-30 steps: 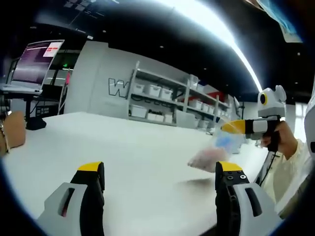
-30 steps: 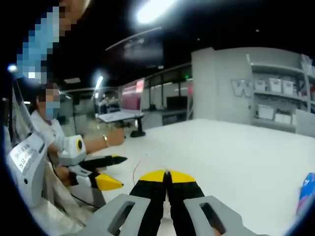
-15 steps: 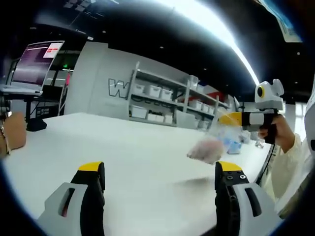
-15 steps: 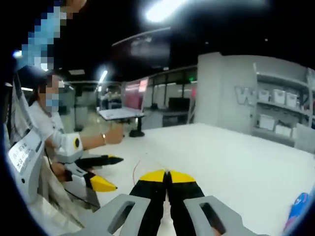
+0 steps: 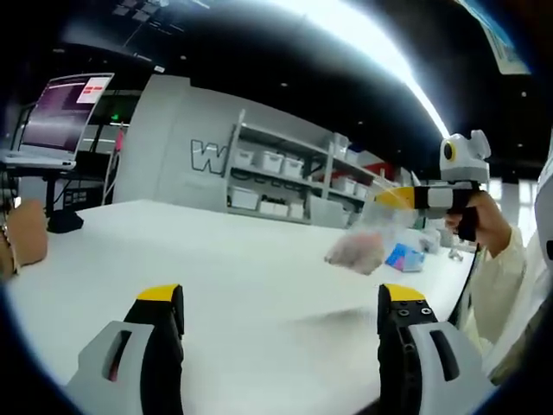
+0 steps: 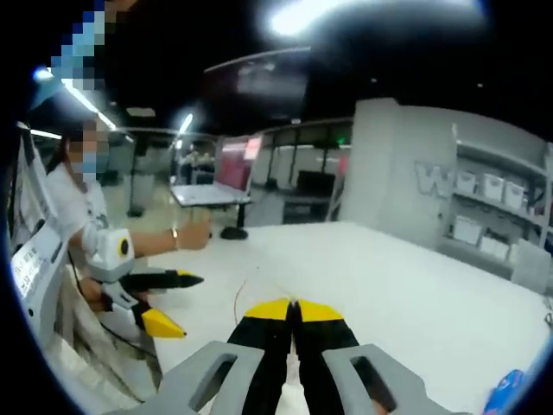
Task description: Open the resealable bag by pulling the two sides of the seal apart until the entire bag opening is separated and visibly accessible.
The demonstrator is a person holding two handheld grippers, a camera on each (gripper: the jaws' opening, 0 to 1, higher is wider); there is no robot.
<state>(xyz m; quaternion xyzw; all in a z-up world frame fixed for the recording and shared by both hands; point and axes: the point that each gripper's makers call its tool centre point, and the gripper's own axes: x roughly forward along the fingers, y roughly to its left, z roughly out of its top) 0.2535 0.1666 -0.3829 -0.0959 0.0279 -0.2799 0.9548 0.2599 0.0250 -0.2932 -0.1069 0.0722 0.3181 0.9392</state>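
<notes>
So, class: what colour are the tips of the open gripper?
Yellow, on black jaws; the left gripper shows them best in the left gripper view.

Clear plastic bag [image 5: 367,242], matt white table [image 5: 242,277]

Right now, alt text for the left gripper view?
The right gripper comes in from the right, jaws shut on the top edge of a clear bag that hangs above a white table. The left gripper is open in the foreground, its yellow-tipped jaws wide apart. Shelves with bins line the back wall.
</notes>
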